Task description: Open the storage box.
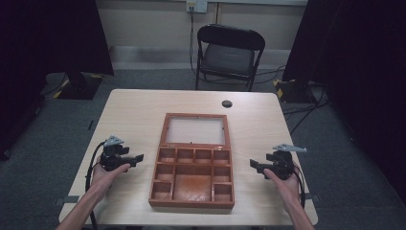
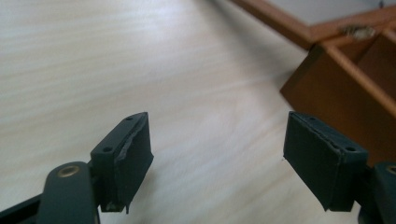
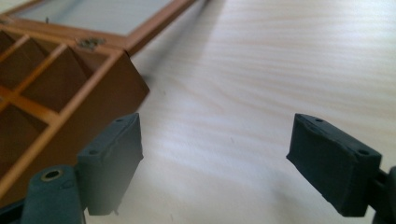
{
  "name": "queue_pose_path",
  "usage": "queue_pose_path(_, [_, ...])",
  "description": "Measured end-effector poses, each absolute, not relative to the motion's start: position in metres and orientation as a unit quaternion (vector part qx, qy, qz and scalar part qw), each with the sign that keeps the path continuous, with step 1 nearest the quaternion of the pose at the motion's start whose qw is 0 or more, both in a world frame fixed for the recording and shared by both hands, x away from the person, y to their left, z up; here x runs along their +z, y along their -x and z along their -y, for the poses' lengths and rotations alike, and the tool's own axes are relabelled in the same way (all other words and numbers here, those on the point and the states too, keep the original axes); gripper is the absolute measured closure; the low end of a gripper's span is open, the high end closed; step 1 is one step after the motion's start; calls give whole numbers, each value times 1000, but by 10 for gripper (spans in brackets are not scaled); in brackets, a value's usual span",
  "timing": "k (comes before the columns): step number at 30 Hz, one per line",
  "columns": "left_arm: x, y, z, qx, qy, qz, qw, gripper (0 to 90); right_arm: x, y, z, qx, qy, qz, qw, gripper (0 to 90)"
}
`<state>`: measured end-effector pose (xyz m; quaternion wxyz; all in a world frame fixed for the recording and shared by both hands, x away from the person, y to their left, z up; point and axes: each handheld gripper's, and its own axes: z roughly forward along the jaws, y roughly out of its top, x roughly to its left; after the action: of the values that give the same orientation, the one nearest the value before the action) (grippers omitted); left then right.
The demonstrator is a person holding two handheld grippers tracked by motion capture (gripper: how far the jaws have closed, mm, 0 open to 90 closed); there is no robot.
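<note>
On the counter (image 1: 139, 108), left of centre, we log the left gripper (image 1: 136, 158), jaws released, gripping nothing. Mid-counter sits the wooden compartment box (image 1: 191, 184), its glazed lid (image 1: 195, 130) lying open flat behind. Beside the box's right wall, the right gripper (image 1: 254, 165), jaws likewise released.

light: dim, even | shadows: soft | blur: jaws, gripper views | high view: dark sides

I'm working in what looks like a lab or recording studio: black curtains (image 1: 57, 33) hang at far left and right, a folding chair (image 1: 229, 52) stands beyond the pale wooden table (image 1: 143, 110), cables (image 1: 306, 108) trail over grey carpet (image 1: 43, 143).
</note>
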<state>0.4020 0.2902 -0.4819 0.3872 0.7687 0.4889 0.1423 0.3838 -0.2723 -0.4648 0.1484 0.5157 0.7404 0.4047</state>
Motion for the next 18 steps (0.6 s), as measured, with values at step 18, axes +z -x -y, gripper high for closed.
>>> queue_pose_path(18, [-502, -373, -303, 210, -785, -471, 345, 144, -500, -357, 276, 326, -515, -760, 226, 88])
